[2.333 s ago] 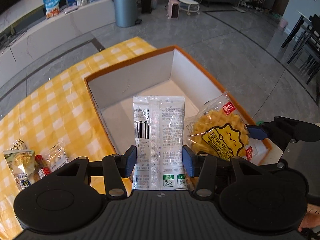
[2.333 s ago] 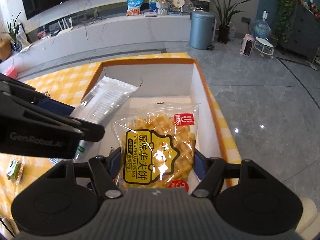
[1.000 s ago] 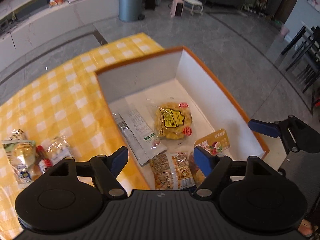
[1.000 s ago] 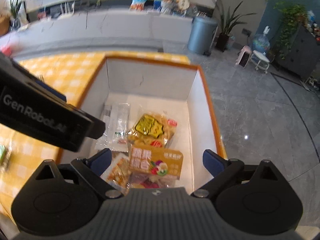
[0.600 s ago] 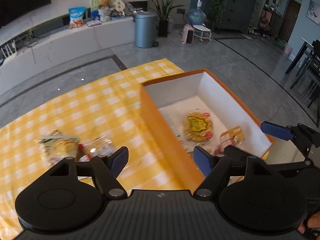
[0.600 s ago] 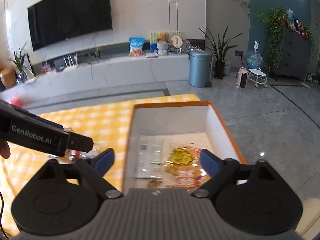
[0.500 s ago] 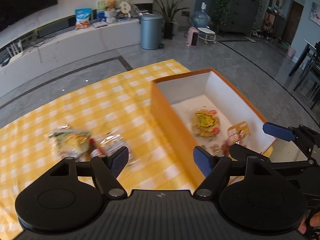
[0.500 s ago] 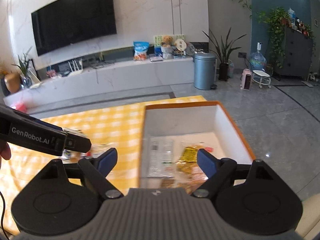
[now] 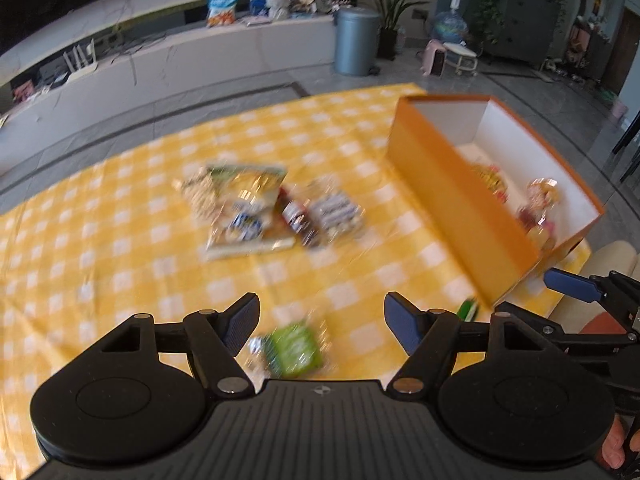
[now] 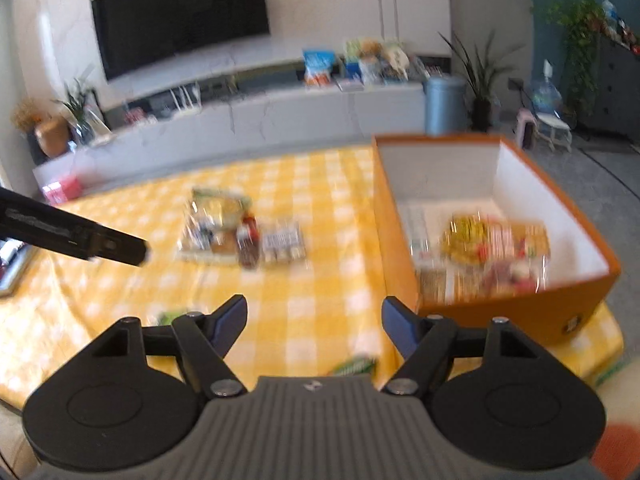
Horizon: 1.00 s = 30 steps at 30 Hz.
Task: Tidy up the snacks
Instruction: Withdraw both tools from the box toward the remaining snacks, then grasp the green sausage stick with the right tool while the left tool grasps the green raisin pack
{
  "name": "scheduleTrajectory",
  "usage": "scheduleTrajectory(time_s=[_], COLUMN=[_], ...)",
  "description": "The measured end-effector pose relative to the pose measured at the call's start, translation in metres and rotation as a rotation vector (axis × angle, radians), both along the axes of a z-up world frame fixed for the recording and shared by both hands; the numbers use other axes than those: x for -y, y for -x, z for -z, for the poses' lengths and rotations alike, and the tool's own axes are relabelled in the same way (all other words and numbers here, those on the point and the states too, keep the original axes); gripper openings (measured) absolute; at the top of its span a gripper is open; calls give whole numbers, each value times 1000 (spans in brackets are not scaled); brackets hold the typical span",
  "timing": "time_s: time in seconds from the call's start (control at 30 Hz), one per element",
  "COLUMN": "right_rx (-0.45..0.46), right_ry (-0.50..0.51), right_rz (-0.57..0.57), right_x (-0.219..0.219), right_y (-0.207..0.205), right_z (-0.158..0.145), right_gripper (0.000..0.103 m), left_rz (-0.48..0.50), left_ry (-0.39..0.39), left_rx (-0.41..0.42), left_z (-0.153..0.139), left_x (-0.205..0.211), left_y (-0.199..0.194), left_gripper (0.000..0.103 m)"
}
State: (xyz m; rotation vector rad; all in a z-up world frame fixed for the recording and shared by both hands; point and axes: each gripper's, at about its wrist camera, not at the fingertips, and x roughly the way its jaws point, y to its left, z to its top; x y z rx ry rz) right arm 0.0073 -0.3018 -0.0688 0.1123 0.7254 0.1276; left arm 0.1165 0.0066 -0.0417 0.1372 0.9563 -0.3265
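Observation:
An orange box (image 9: 452,200) (image 10: 516,312) with white inner walls stands at the right of the yellow checked tablecloth (image 9: 120,248) and holds several snack packets (image 10: 492,240). A loose pile of snacks (image 9: 256,208) (image 10: 240,228) lies mid-table. A small green packet (image 9: 294,346) lies just below my left gripper (image 9: 320,320), whose jaws are closing with nothing between them. My right gripper (image 10: 314,320) hovers over the cloth left of the box, jaws closing on nothing. Another green packet (image 10: 354,366) lies near it.
Both views are blurred by motion. The other gripper crosses each view: at the right edge (image 9: 576,284) of the left wrist view and at the left (image 10: 72,236) of the right wrist view. Beyond the table are a grey floor, a long white TV bench (image 10: 260,116) and a blue-grey bin (image 9: 356,40).
Both grippers released their packets into the box, then swung left away from it over the tablecloth. The pile of loose snacks came to the centre, and both pairs of jaws narrowed.

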Motion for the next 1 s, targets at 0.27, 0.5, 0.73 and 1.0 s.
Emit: scheduleTrajectory(time_s=[0.27,0.5,0.73,1.0], right_rx=[-174,-253,-330,-293], right_ry=[-44,-66,-110,9], right_rz=[58,110,157,70], right_x=[-10,-10,-2,-23], right_y=[0,-18,-42,-58], right_z=[50,75,94,94], right_gripper=[67,65,57,22], left_rz=[139,254,284,289], left_ry=[-98,-149,-227,-273], left_rx=[-14,-20,-81,-105], left_z=[33,56,84,96], left_x=[-10,-11,-12,-8], left_y=[20,18,0,-18], left_gripper=[80,83,83,84])
